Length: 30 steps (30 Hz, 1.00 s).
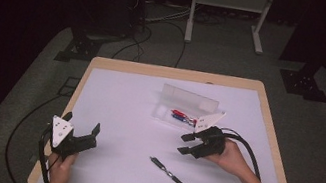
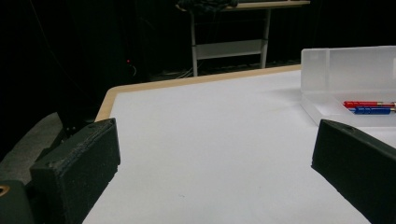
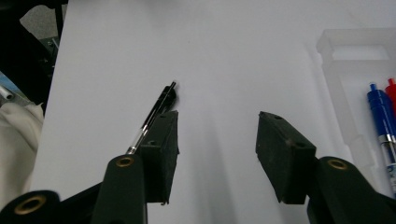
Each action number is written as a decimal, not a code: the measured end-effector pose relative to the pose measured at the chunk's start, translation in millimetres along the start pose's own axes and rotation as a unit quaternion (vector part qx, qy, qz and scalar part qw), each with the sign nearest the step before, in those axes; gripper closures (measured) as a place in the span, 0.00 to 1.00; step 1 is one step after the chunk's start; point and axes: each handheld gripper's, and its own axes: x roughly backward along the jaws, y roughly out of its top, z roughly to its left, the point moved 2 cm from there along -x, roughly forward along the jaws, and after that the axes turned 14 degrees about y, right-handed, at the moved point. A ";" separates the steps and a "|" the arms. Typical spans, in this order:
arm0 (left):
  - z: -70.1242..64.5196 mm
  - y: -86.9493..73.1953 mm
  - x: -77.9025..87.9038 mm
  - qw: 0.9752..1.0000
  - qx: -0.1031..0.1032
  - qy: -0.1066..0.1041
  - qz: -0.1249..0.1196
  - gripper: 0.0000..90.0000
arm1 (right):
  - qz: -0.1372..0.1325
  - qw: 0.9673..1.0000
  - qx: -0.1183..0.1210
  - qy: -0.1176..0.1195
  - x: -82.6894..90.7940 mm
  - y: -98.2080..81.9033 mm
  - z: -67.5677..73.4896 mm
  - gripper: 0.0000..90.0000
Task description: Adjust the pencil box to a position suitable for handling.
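Nearest the lens, lower left of the high view: left gripper [image 1: 80, 130], jaws spread wide, nothing between them, parked over the white table mat [image 1: 122, 109]. Same in the left gripper view: both black pads apart over bare mat.

Right of centre, high view: right gripper [image 1: 186, 144], jaws released and parted, nothing held. In the right gripper view, pads [image 3: 163, 154] open over the mat.

Black pen [image 1: 168, 172] flat on the mat, lower centre of the high view, well apart from the case and below the right gripper. In the right gripper view, pen tip [image 3: 161, 105] poking out behind the left-hand pad, not between the pads.

Clear pen case [image 1: 183, 106] upper centre, lid up; red pen [image 1: 178, 112] and blue pen [image 1: 178, 117] already inside.

Likely job: black pen into the case next.

Risks, as judgement:
- Off-centre approach, one pad landing on the barrel: pen rolls or skids away.
- Thin round barrel on flat mat: pads scraping the mat, weak pinch, drop on lift.
- Light case: nudge on insertion shifts it or knocks the lid.
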 end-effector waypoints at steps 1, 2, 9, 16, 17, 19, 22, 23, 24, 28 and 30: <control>0.1 0.1 0.1 1.000 0.000 0.000 0.000 0.00 | 0.001 1.000 0.002 0.000 -0.3 -1.2 2.0 0.51; 0.3 0.2 0.0 1.000 0.001 0.000 -0.001 0.00 | -0.003 1.000 -0.003 0.005 -1.9 -3.0 7.7 0.50; 0.8 0.4 0.4 1.000 0.001 0.000 -0.001 0.00 | -0.003 1.000 -0.002 0.012 -10.6 -9.7 25.3 0.47; 0.4 0.2 0.1 1.000 0.001 0.001 0.000 0.00 | 0.002 1.000 -0.010 0.009 -27.9 -16.7 48.0 0.48; 0.4 0.2 0.1 1.000 0.001 0.001 0.000 0.00 | 0.002 1.000 -0.010 0.009 -27.9 -16.7 48.0 0.48; 0.4 0.1 0.2 1.000 0.000 0.001 -0.001 0.00 | 0.003 1.000 -0.009 0.010 -33.2 -17.9 52.0 0.49; 1.3 0.0 0.0 1.000 0.001 0.002 0.001 0.00 | 0.001 1.000 -0.017 0.009 -40.9 -21.0 56.0 0.50; 1.5 -0.1 -0.1 1.000 0.002 0.001 0.002 0.00 | 0.001 1.000 -0.017 0.009 -40.9 -21.0 56.0 0.50; 1.6 -0.2 -0.2 1.000 0.002 0.002 0.002 0.00 | 0.006 1.000 -0.015 0.004 -42.9 -22.0 56.3 0.51; 1.2 0.2 0.5 1.000 0.000 0.002 0.000 0.00 | 0.015 1.000 -0.017 -0.007 -55.0 -25.9 56.8 0.53; 1.5 0.2 0.6 1.000 0.001 0.002 0.000 0.00 | 0.018 1.000 -0.017 -0.012 -59.3 -26.9 56.0 0.54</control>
